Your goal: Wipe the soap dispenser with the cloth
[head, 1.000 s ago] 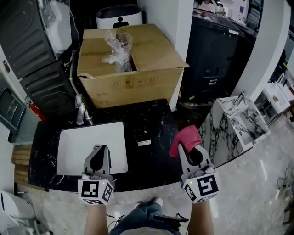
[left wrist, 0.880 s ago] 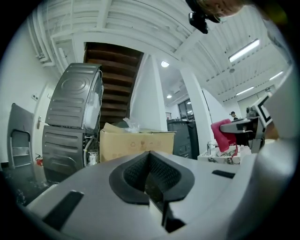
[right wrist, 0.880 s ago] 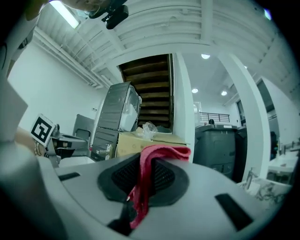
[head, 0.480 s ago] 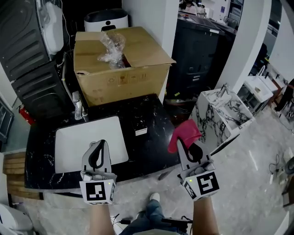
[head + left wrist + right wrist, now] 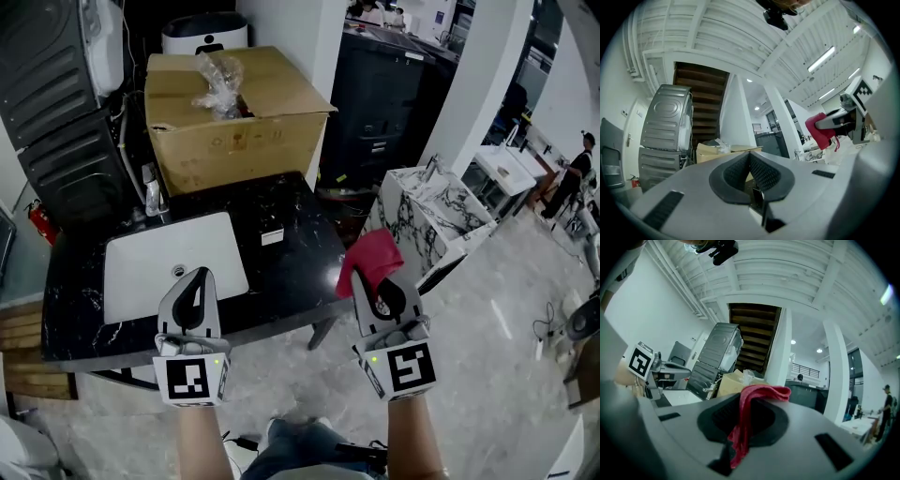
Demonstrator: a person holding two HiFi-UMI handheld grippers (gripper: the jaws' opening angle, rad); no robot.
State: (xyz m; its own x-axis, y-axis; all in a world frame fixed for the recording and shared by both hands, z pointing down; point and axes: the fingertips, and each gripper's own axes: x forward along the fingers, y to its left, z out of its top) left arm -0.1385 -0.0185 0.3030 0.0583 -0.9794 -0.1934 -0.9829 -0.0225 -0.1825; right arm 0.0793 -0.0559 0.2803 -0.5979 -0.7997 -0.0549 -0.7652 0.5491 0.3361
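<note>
In the head view, the left gripper (image 5: pixel 195 286) is held over the front edge of the black counter (image 5: pixel 281 272), just in front of the white sink (image 5: pixel 141 267). The right gripper (image 5: pixel 380 292) is held off the counter's right corner with a red cloth (image 5: pixel 368 255) bunched at its tip. A small dark thing with a white label (image 5: pixel 272 236) stands on the counter right of the sink; I cannot tell whether it is the soap dispenser. A cardboard box (image 5: pixel 234 122) sits behind. In the left gripper view, the left gripper (image 5: pixel 750 161) is clenched with nothing in it, and the cloth (image 5: pixel 820 130) shows off to the right. In the right gripper view, the right gripper (image 5: pixel 746 411) is clamped on the cloth (image 5: pixel 766 392), which folds over the jaws' top and hangs down between them.
</note>
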